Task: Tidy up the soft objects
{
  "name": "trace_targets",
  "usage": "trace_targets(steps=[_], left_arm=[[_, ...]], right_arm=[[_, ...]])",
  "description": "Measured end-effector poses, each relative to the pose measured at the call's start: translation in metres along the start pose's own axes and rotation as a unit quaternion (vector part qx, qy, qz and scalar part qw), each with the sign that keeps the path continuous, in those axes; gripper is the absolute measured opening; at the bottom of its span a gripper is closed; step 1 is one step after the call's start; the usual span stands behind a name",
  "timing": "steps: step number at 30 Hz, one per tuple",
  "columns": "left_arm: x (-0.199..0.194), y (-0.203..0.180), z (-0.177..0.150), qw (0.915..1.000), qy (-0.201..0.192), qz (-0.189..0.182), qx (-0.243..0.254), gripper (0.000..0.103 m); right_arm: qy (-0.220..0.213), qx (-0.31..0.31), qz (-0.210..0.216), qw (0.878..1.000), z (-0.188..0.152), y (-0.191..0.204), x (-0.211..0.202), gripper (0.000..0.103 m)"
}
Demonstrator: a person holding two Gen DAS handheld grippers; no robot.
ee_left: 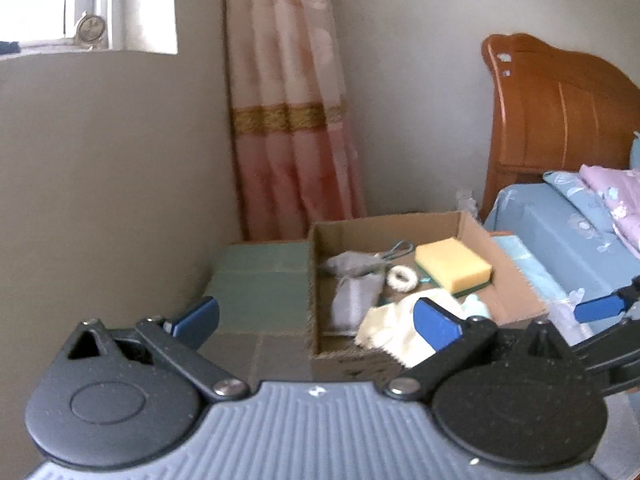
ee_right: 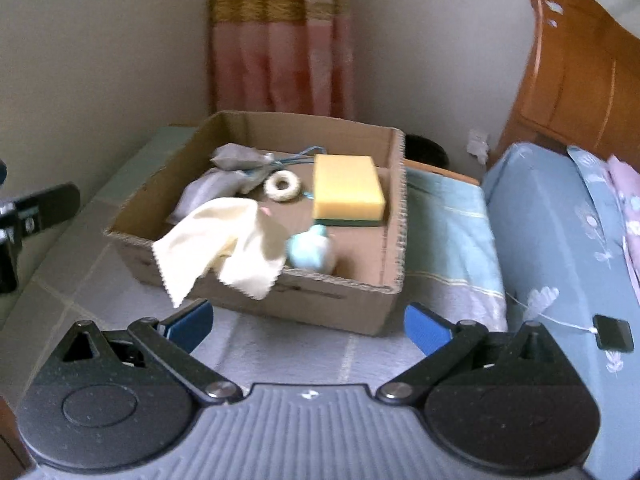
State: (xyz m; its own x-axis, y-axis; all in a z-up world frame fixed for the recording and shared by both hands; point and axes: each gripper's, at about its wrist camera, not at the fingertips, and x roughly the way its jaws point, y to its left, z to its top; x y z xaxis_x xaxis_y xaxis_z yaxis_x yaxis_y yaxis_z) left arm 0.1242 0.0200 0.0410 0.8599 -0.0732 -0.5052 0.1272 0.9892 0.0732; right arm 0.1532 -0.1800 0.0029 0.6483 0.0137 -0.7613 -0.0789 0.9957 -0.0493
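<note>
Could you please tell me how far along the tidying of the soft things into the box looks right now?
Mostly done: the yellow sponge, grey cloth, white ring and pale blue soft item lie in the cardboard box. Nothing is in hand; the left hand-held gripper and right hand-held gripper are open and empty. Left: the cream cloth drapes over the front rim.

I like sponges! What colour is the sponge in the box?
Yellow on top, dark green underneath; the sponge shows best in the right wrist view.
</note>
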Motion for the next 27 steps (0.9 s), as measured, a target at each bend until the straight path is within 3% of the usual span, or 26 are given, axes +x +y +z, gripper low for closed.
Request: trace_targets(steps=[3, 8, 12, 16, 21, 27], left_arm=[[0.005, -0.003, -0.004, 0.9998, 0.019, 0.006, 0.003, 0.102], [0.007, -0.012, -0.012, 0.9991, 0.038, -0.001, 0.017, 0.102], [0.002, -0.007, -0.016, 0.9994, 0.032, 0.004, 0.013, 0.102], [0.002, 0.002, -0.019, 0.9993, 0.035, 0.008, 0.001, 0.102], [0.005, 0.007, -0.026, 0.9993, 0.035, 0.015, 0.001, 0.102], [0.010, 0.005, -0.032, 0.9988, 0.047, 0.006, 0.006, 0.102]], right_arm=[[0.000, 0.007, 0.008, 1.000, -0.001, 0.002, -0.001, 0.103], [0.018, 0.012, -0.021, 1.000, -0.002, 0.005, 0.007, 0.103], [0.024, 0.006, 0.006, 1.000, -0.008, 0.012, 0.030, 0.103], [-0.009, 0.008, 0.036, 0.999, -0.008, 0.019, 0.053, 0.103], [-0.033, 0.025, 0.076, 0.996, -0.001, 0.019, 0.045, 0.103], [-0.018, 0.079, 0.047, 0.996, 0.014, 0.010, 0.047, 0.103]])
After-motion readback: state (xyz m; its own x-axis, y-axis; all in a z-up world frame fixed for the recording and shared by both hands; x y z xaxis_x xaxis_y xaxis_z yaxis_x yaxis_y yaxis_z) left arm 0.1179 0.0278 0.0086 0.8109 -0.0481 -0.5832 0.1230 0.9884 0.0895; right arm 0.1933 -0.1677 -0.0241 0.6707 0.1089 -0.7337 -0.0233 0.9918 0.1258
